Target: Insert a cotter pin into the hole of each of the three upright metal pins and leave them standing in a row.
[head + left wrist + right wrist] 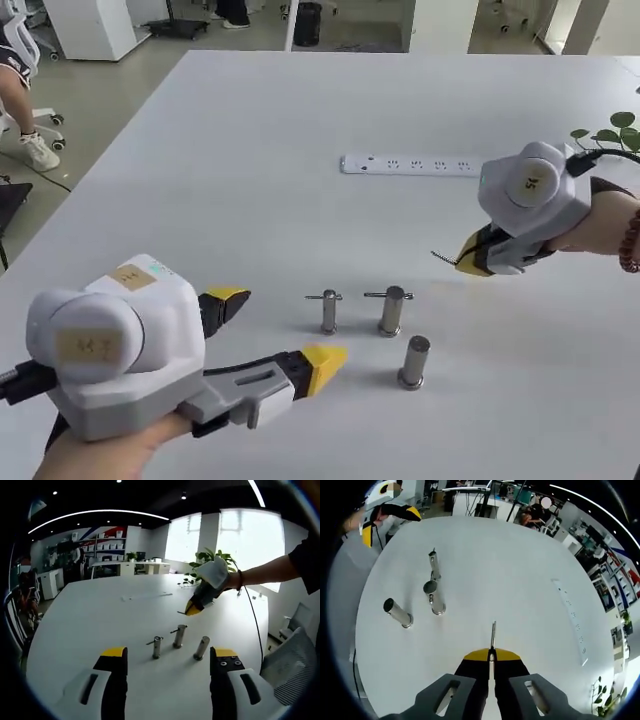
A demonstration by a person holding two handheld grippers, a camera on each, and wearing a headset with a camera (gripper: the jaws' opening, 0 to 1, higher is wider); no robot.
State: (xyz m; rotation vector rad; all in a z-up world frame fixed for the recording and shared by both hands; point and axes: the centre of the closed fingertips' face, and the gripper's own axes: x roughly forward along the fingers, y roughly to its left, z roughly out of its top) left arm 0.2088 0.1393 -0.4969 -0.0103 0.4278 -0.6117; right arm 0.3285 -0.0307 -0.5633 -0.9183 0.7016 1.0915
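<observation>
**State of tongs.** The right tongs [491,656] are closed on a cotter pin [493,632], which projects straight forward from between the tips. The left tongs [275,332] are spread wide and hold nothing.

**Location of work.** Three metal pins stand upright on the white table [300,150]. The left pin [329,312] and the middle pin [391,310] each carry a crosswise cotter pin near the top. The bare pin [413,361] stands just beside the middle pin, on the person's side and out of line with the other two.

**Governing relation.** In the head view the bare pin lies below and left of the right tongs, well apart from them. The held cotter pin's long axis is roughly level and points left toward the pins. The bare pin's axis is vertical. Its cross-hole cannot be made out. One tip of the left tongs lies nearer the bare pin and is judged free to steady it.

**Markings.** Stickers on both tongs' housings carry writing too small to read. The power strip [410,165] farther back shows no legible brand.
</observation>
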